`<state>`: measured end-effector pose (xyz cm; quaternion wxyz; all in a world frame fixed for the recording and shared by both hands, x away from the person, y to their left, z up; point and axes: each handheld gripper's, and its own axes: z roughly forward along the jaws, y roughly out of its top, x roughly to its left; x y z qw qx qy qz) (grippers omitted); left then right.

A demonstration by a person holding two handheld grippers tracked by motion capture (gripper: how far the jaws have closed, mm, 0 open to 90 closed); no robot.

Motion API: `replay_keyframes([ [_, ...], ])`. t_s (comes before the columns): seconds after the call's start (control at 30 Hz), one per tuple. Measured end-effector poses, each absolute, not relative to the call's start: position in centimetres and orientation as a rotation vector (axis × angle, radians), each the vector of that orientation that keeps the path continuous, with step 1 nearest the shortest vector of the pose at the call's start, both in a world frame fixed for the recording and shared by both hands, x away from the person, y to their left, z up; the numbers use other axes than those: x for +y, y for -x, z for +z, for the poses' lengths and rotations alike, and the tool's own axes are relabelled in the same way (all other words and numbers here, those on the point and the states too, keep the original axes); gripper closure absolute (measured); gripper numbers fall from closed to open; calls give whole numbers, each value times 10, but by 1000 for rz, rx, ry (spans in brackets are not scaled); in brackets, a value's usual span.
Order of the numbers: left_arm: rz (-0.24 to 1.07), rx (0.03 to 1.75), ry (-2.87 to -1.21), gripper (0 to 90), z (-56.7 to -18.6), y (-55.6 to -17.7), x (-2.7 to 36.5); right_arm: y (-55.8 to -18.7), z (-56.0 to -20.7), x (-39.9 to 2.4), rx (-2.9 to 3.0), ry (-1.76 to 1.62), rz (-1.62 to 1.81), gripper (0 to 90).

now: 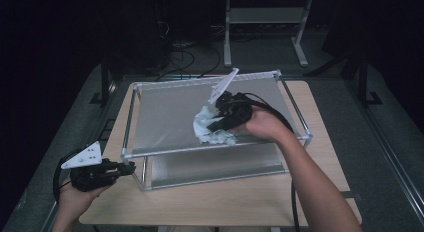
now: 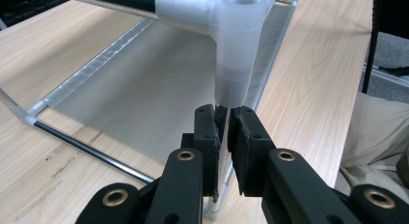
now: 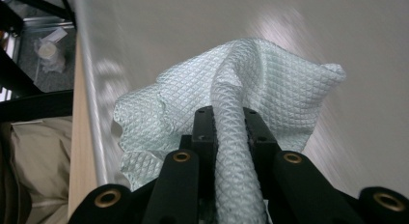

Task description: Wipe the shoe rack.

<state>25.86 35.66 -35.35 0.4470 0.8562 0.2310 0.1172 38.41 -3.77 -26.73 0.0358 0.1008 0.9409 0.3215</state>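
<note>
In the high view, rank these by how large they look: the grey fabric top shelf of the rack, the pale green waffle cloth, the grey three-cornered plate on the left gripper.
1. Grey fabric top shelf, largest by far.
2. Pale green waffle cloth, bunched in the right gripper.
3. Grey three-cornered plate on the left gripper; it looks slightly smaller than the cloth, though it sits nearer the camera, so this is unsure.

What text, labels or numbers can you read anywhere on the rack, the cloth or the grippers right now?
None: no readable text in the high view or either gripper view.
Rack: bare tubes and grey shelf fabric, no label.
Cloth: quilted weave, no tag visible.
Left gripper and right gripper: plain black jaws, no markings.
</note>
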Motion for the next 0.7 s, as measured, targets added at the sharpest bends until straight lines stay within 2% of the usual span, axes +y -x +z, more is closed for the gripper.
replay_keyframes([
  [0.13, 290, 574, -2120, 811, -353, -259, 355, -386, -268, -66, 2865, -403, 994, 782],
  [0.33, 295, 579, -2124, 811, -353, -258, 356, -381, -268, -43, 2870, -313, 987, 781],
  [0.43, 292, 576, -2122, 811, -353, -258, 357, -381, -267, -50, 2883, -318, 982, 781],
  [0.47, 289, 576, -2120, 811, -353, -258, 357, -382, -267, -71, 2871, -371, 965, 782],
  [0.6, 284, 575, -2114, 812, -354, -259, 357, -385, -268, -107, 2838, -502, 974, 782],
  [0.7, 294, 576, -2120, 811, -354, -258, 356, -382, -268, -99, 2836, -477, 977, 782],
])
